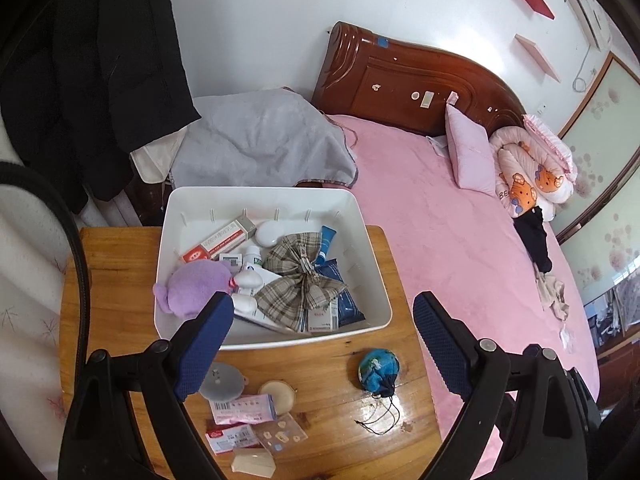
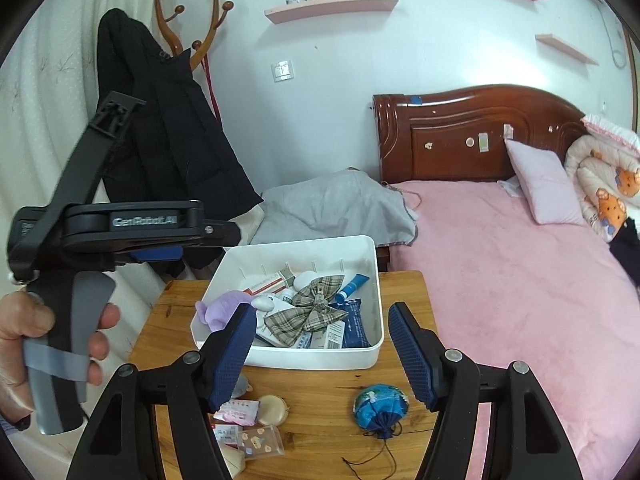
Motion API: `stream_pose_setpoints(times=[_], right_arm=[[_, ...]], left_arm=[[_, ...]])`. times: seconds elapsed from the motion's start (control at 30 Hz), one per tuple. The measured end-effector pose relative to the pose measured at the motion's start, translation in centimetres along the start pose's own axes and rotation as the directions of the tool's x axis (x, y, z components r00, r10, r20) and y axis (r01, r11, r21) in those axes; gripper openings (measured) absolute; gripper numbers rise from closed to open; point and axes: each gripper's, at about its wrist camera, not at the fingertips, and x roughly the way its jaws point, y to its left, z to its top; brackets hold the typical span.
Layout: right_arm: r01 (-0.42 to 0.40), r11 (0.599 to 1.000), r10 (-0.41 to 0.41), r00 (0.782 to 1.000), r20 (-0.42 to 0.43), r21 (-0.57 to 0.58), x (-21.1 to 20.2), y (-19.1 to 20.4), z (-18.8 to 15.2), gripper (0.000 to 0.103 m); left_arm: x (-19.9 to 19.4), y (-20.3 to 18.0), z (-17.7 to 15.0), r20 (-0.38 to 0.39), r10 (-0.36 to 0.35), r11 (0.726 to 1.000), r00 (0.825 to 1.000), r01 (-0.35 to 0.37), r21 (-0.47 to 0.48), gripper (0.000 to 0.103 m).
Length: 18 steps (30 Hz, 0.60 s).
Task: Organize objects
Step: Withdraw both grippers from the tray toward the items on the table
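1. The white plastic bin (image 1: 372, 264) sits on the wooden desk (image 1: 112, 280) at its far side, holding a plaid bow (image 1: 298, 276), a purple plush toy (image 1: 192, 286), a blue tube (image 1: 325, 242), a red-and-white carton (image 1: 224, 240), a white round case (image 1: 269, 234) and a dark blue packet (image 1: 348, 308).
2. On the desk at 6 o'clock from the bin lie a blue drawstring pouch (image 1: 378, 368), a pink packet (image 1: 244, 408), a round beige compact (image 1: 277, 397) and a grey round pouch (image 1: 222, 382).
3. The left gripper (image 1: 324, 344) hangs above the desk's near edge, its fingers (image 1: 204, 344) spread wide with nothing between them.
4. The right gripper (image 2: 320, 352) likewise has its fingers (image 2: 236, 352) parted and empty.
5. In the right wrist view a hand (image 2: 24, 340) holds the left gripper's handle at 9 o'clock.
6. A pink bed (image 1: 460, 260) lies at 3 o'clock from the desk.
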Motion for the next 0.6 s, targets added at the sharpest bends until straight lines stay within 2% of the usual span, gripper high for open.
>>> stream_pose_setpoints(times=[0.4, 0.53, 0.6], right_arm=[[0.027, 0.998, -0.027, 1.0, -0.013, -0.051, -0.7, -0.6, -2.0, 0.07], [0.044, 0.998, -0.045, 0.999, -0.024, -0.047, -0.6, -1.9, -2.7, 0.07], [0.049, 0.998, -0.05, 0.998, -0.034, -0.036, -0.3, -2.6, -3.0, 0.075]], left_arm=[[-2.3, 0.9, -3.8, 0.059, 0.02, 1.0, 0.998, -0.019, -0.015, 0.093], [-1.9, 1.4, -5.0, 0.05, 0.026, 0.999, 0.998, -0.025, -0.022, 0.093], [-1.4, 1.8, -5.7, 0.036, 0.035, 0.999, 0.999, -0.034, -0.027, 0.093]])
